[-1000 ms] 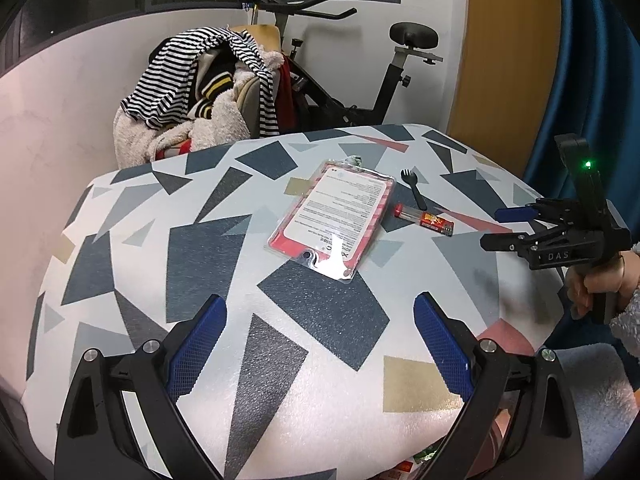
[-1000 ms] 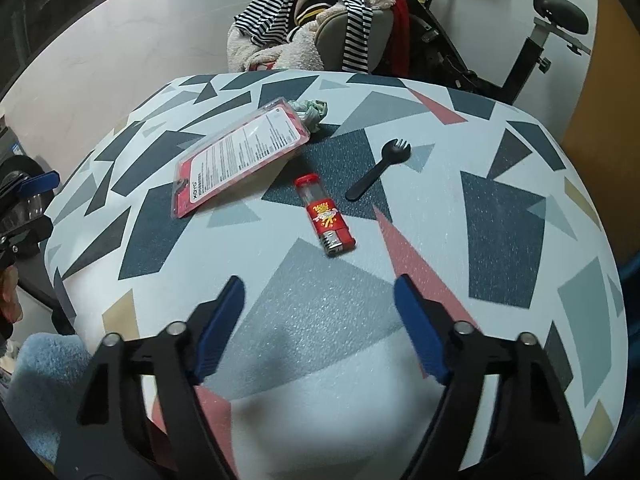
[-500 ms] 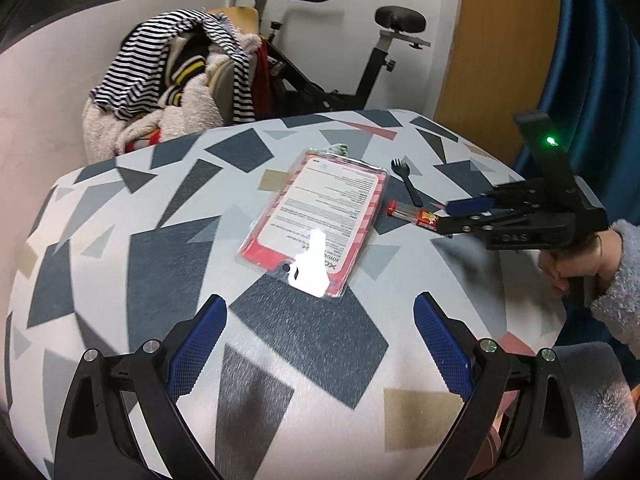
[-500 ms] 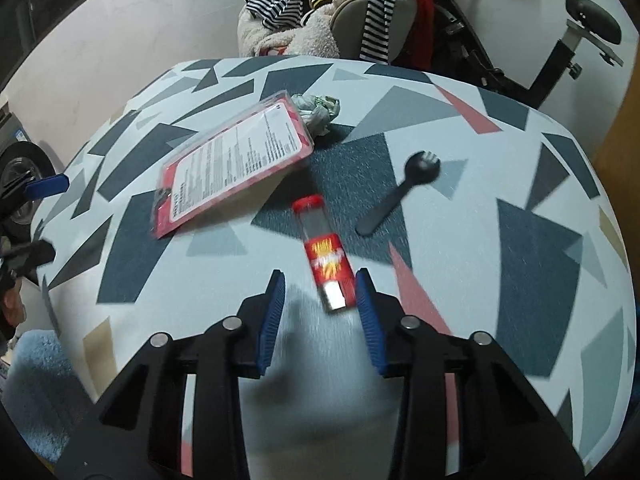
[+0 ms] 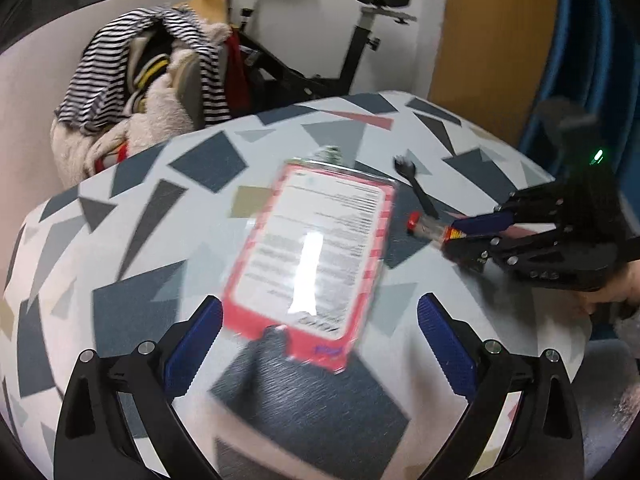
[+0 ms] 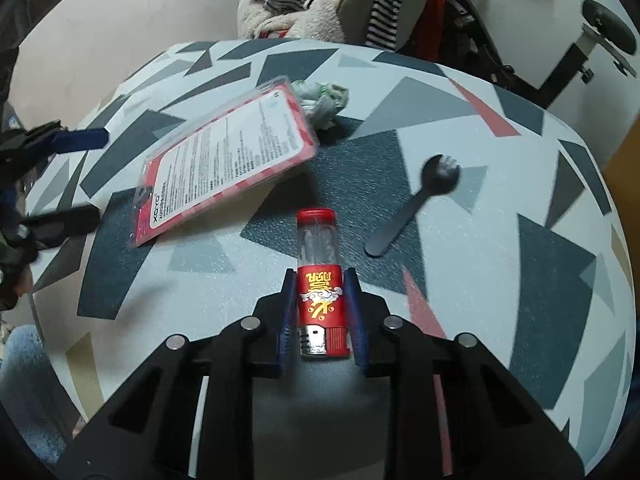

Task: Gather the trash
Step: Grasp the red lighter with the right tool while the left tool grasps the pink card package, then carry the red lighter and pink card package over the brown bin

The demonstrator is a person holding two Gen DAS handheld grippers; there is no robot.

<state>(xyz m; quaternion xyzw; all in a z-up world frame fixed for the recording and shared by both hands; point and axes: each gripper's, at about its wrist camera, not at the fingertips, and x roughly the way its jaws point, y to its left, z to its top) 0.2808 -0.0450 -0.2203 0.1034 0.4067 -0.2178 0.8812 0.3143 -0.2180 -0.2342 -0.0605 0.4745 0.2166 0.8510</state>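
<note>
My right gripper is shut on a red lighter that lies on the patterned table; the two also show in the left wrist view, gripper and lighter. My left gripper is open, its fingers on either side of the near end of a red and white plastic package. The package also shows in the right wrist view, with the left gripper at its end. A black spork and a crumpled wrapper lie nearby.
A chair piled with clothes and an exercise bike stand behind the table. A blue curtain hangs at the right. The spork lies just right of the lighter in the right wrist view.
My right gripper has moved in and closed on the lighter. My left gripper has advanced to the near end of the package and stays open.
</note>
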